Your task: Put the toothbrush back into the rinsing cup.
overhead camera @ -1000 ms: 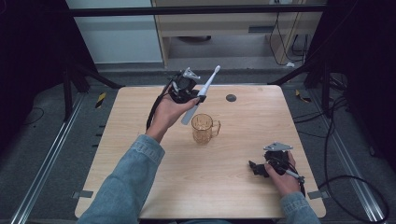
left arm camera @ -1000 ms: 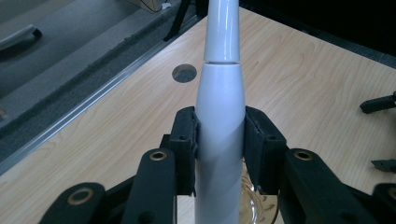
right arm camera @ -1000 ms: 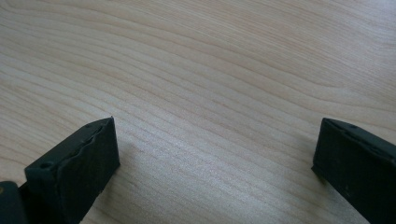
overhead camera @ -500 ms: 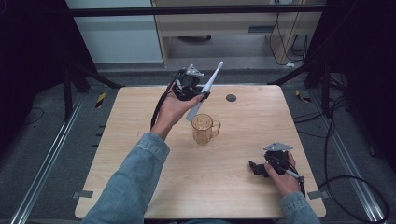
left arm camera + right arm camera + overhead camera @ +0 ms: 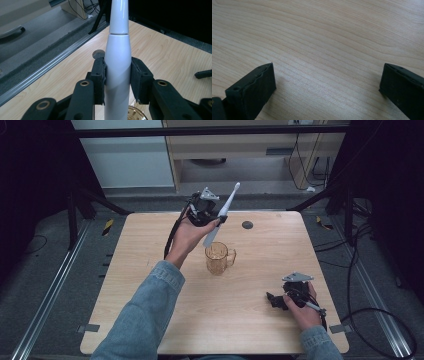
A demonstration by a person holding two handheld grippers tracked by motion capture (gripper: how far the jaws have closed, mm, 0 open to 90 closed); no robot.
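Observation:
A white electric toothbrush [image 5: 221, 216] is held tilted above the table, its lower end just over an amber glass mug [image 5: 218, 258] that stands near the table's middle. My left gripper [image 5: 209, 215] is shut on the toothbrush's handle; in the left gripper view the white handle [image 5: 117, 65] is pinched between both black pads, with the mug's rim [image 5: 135, 113] below. My right gripper [image 5: 276, 301] rests at the front right of the table, open, its jaws wide apart over bare wood [image 5: 324, 62].
A small dark round disc [image 5: 247, 225] sits on the wooden table [image 5: 150, 250] behind the mug, also seen as the disc [image 5: 98, 53]. Metal rails and cables run along the floor around the table. Cabinets stand beyond the far edge.
My left gripper has carried the toothbrush slightly farther and higher over the mug, its tilt steeper. The right gripper has stayed put.

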